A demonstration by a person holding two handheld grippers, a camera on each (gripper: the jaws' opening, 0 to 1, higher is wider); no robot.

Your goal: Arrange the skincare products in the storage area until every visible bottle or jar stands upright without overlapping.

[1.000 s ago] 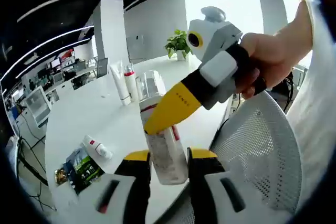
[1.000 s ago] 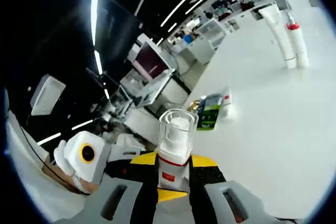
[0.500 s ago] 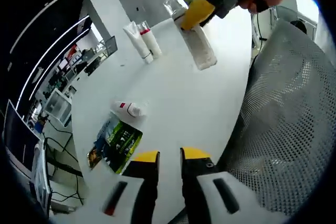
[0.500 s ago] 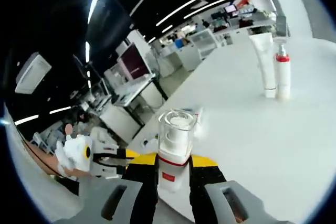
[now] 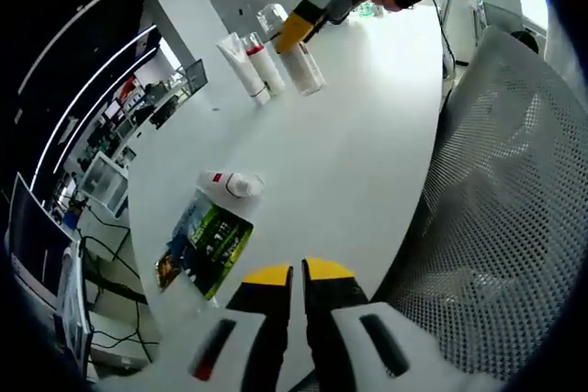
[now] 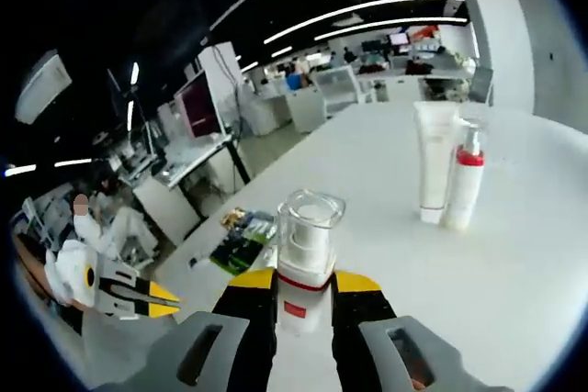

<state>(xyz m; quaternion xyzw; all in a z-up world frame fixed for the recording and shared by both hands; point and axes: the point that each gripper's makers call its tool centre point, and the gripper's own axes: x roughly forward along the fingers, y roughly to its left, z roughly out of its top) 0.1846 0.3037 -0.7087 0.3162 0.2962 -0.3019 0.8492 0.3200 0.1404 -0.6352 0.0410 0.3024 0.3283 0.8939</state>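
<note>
Right claw (image 6: 303, 305) clamps a clear-capped bottle (image 6: 306, 254) beside two upright products (image 6: 448, 176) at the tabletop's (image 5: 367, 144) far end. Left claw (image 5: 296, 274) seems nearly closed, empty. Setting down carelessly could topple neighbours.

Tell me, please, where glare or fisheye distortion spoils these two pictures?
Left gripper view: bright window light washes out the top right behind the right hand-held gripper; the table edge and mesh chair bow strongly. Right gripper view: ceiling light strips arc, and the pump bottle in the gripper stays sharp.
</note>
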